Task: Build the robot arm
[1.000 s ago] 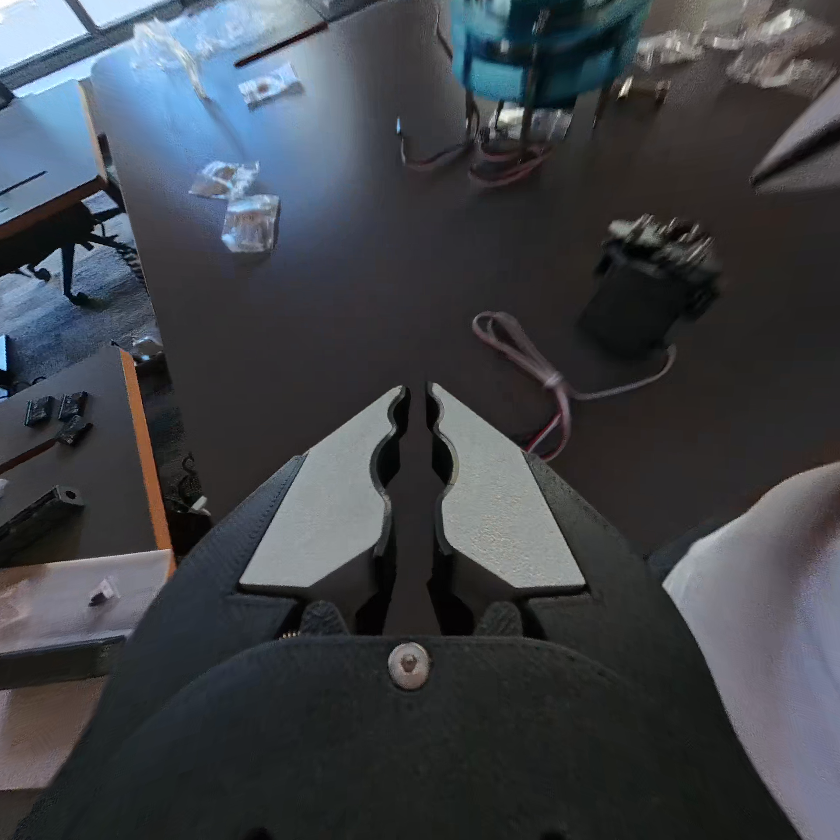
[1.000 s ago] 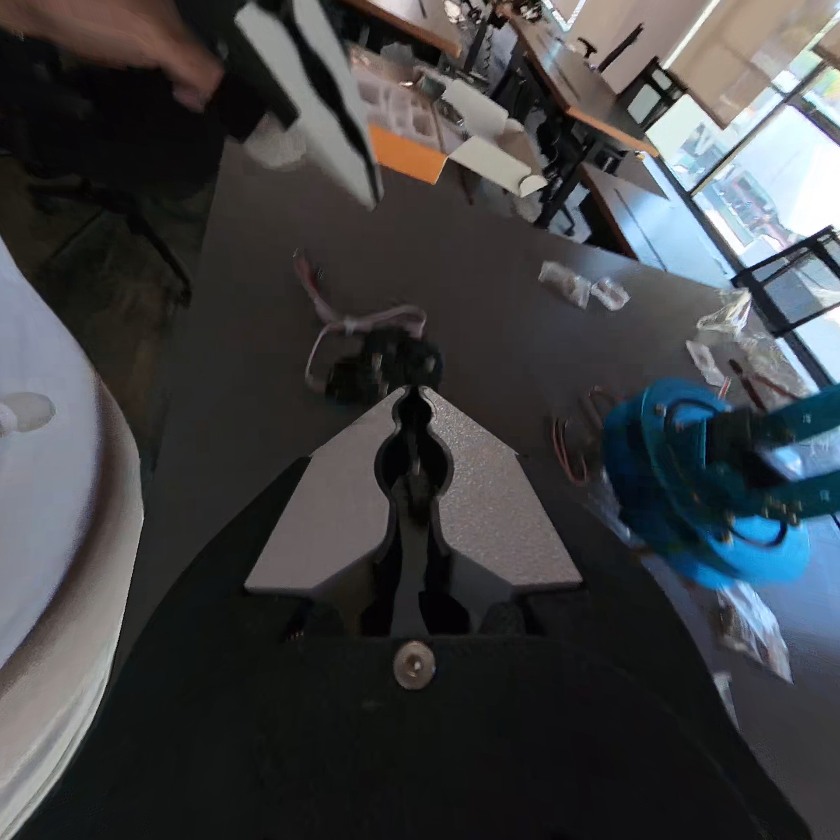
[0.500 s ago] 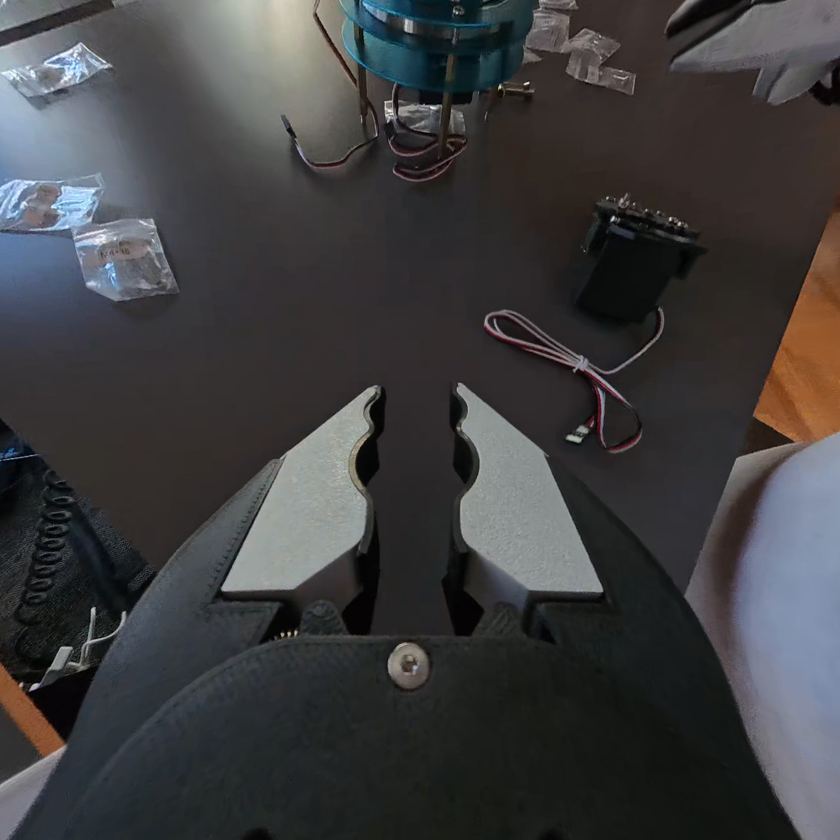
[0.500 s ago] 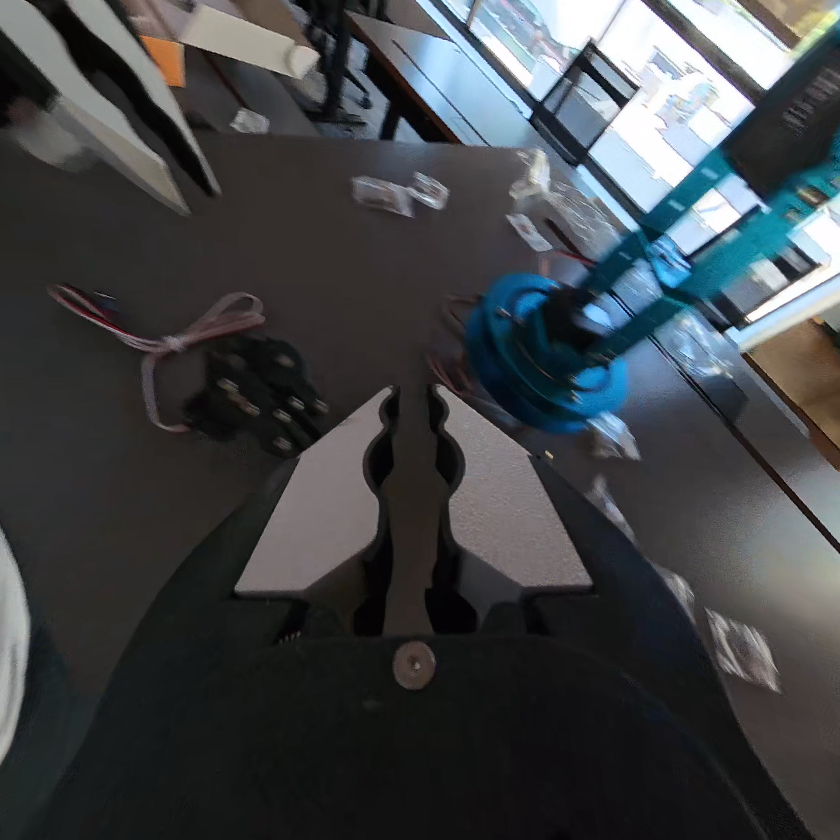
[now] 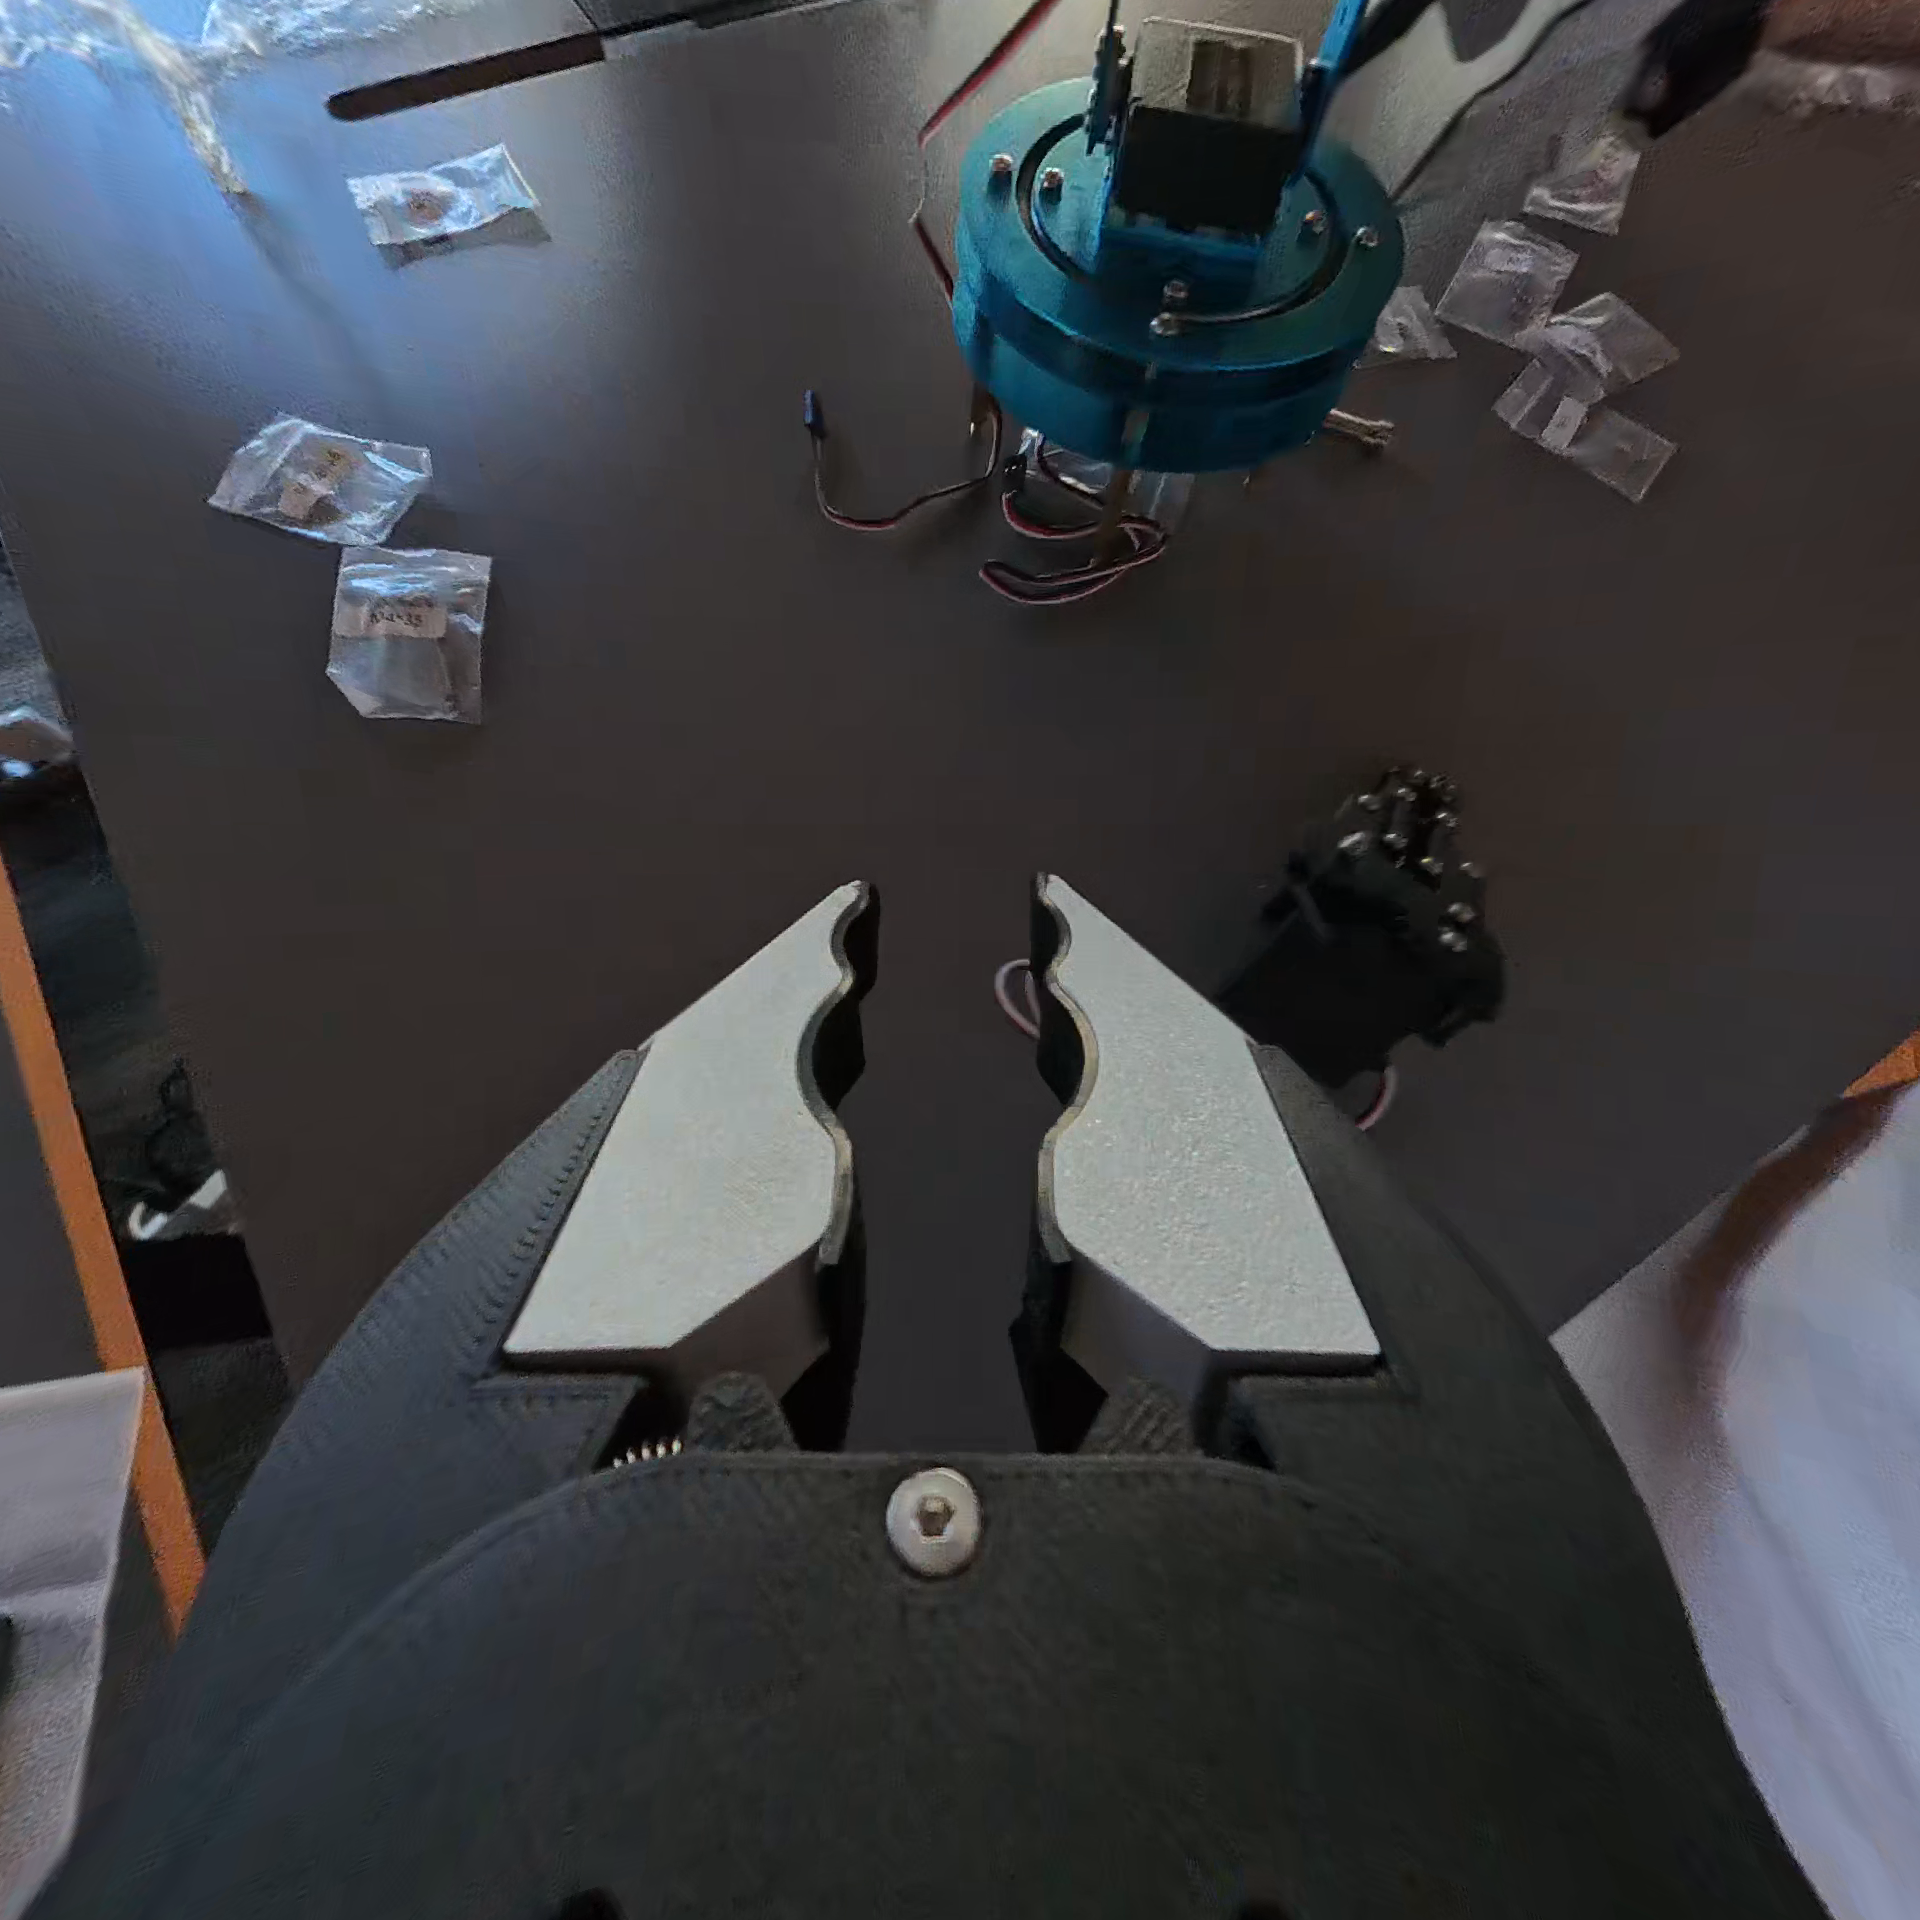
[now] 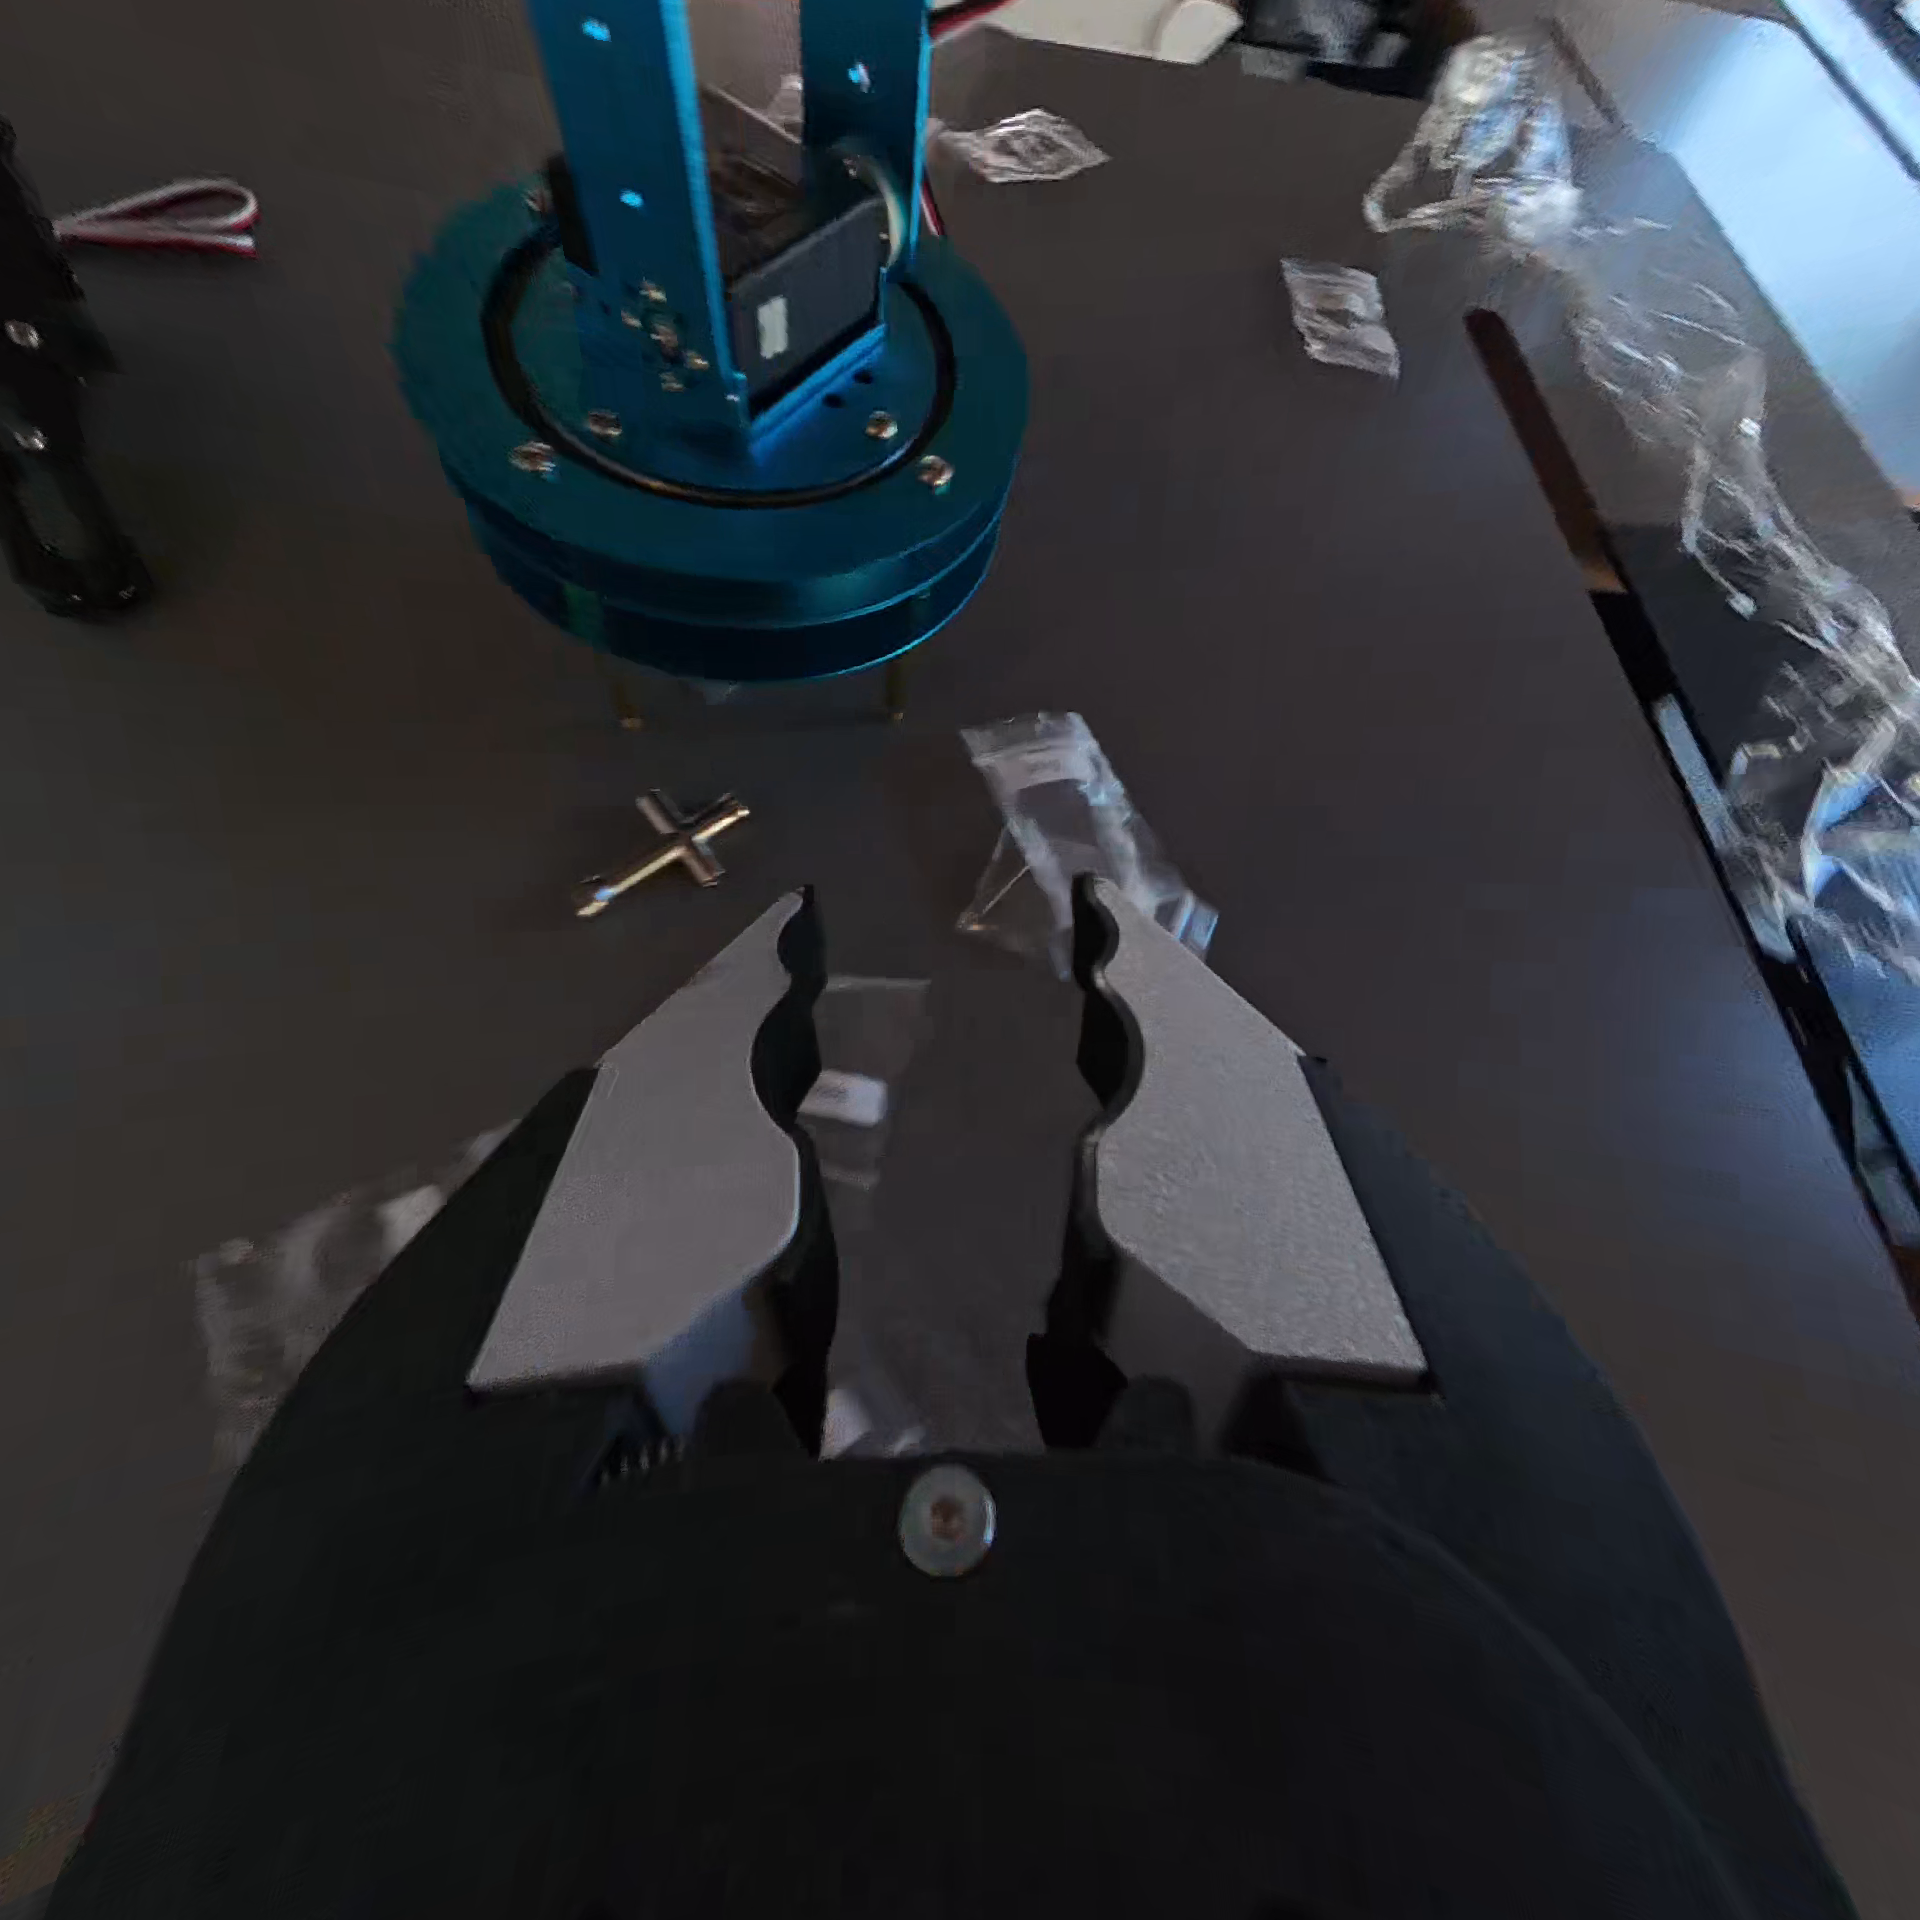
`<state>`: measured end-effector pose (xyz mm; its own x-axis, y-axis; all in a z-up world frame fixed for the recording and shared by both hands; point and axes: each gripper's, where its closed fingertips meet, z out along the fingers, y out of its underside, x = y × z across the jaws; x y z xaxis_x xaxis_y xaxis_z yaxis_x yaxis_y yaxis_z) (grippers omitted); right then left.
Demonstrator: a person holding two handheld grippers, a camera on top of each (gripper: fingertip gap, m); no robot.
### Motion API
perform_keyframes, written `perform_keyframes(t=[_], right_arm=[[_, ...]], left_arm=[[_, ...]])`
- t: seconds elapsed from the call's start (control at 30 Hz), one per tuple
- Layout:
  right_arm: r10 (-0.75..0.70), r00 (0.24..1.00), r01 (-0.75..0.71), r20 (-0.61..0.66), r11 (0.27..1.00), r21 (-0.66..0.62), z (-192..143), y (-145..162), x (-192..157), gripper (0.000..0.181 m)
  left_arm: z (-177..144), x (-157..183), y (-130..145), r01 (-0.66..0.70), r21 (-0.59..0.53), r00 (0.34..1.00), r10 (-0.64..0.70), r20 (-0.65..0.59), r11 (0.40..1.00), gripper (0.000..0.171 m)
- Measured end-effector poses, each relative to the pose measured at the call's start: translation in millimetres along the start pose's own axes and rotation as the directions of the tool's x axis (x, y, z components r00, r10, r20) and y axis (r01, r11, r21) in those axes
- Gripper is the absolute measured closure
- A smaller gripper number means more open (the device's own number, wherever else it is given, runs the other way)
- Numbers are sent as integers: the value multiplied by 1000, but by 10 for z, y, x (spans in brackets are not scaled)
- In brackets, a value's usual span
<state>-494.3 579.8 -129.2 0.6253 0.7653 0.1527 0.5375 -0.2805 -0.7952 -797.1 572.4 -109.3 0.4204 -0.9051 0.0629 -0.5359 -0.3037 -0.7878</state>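
Note:
A blue round robot-arm base (image 5: 1174, 301) with a servo on top stands on the dark table (image 5: 727, 790); it also shows in the right wrist view (image 6: 717, 488). My left gripper (image 5: 954, 904) is open and empty above the table, with a black servo unit (image 5: 1382, 935) and its wire just to its right. My right gripper (image 6: 940, 904) is open and empty, low over small clear plastic bags (image 6: 1081, 831), with a metal cross wrench (image 6: 670, 852) to its front left.
Several small clear parts bags lie at the left (image 5: 410, 629) and right (image 5: 1558, 353) of the base. Loose servo wires (image 5: 1039, 540) trail in front of it. Crumpled plastic wrap (image 6: 1714, 499) lies along the table's right edge. A white sleeve (image 5: 1787, 1455) is at lower right. About 30 cm separates my left fingertips from my right. The metal cross wrench (image 6: 670, 852) is closer to my right gripper, around 6 cm from its tips; the left tips are 25 cm off.
Both grippers have opened wider. The left view swung nearer the black servo unit. The right gripper swung from the servo side round to the blue base, above the bags and cross wrench.

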Motion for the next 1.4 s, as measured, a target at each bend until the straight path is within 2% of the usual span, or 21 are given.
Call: perform_keyframes(t=[0.13, 0.3, 0.43, 0.53, 0.63, 0.73, 0.87, 0.93, 1.0, 1.1, 1.17, 1.2, 1.3, 1.4], right_arm=[[-44, 986, 52, 162, 997, -49, 384, 48, 276, 126], [4, 958, 33, 287, 992, -124, 685, 163, 288, 123], [3, 966, 29, 258, 992, -121, 692, 144, 350, 152], [0, 982, 20, 187, 995, -102, 657, 101, 469, 154], [12, 1000, -10, 14, 996, -84, 617, 38, 775, 154], [71, 984, -86, -162, 993, -84, 621, 30, 1070, 153], [160, 973, -178, -166, 979, -100, 678, 60, 1054, 133], [187, 962, -208, -197, 974, -94, 519, 56, 1047, 131], [207, 950, -229, -232, 971, -70, 190, 13, 961, 131], [109, 917, -117, -383, 993, 3, -474, -183, 804, 131], [131, 879, -118, -458, 991, 57, -841, -379, 588, 134], [168, 874, -135, -456, 985, 103, -954, -527, 420, 136], [214, 864, -68, -455, 946, 316, -1172, -1214, -91, 139], [113, 839, 184, -533, 862, 473, -1237, -2074, -649, 143]], left_arm=[[-32, 322, 18, 54, -17, 995, -53, 85, 998, 144], [-82, 625, 39, 96, -11, 983, -94, 156, 995, 144], [-91, 705, 80, 132, -7, 972, -128, 196, 991, 145], [-114, 724, 71, 162, 3, 965, -159, 210, 987, 145], [-152, 697, 57, 191, 15, 955, -189, 226, 981, 145], [-182, 639, 65, 213, 28, 945, -213, 247, 977, 145], [-253, 579, 119, 237, 50, 936, -242, 256, 970, 145], [-359, 526, 196, 239, 59, 930, -246, 274, 969, 144], [-538, 442, 322, 249, 77, 914, -261, 311, 965, 144], [-901, 308, 568, 301, 137, 877, -330, 350, 944, 144], [-1193, 182, 762, 331, 168, 847, -371, 380, 929, 143], [-1357, 97, 857, 335, 184, 831, -382, 404, 924, 143], [-1870, -204, 1087, 328, 269, 786, -420, 454, 906, 143], [-2371, -541, 1345, 321, 326, 766, -446, 462, 889, 142]])
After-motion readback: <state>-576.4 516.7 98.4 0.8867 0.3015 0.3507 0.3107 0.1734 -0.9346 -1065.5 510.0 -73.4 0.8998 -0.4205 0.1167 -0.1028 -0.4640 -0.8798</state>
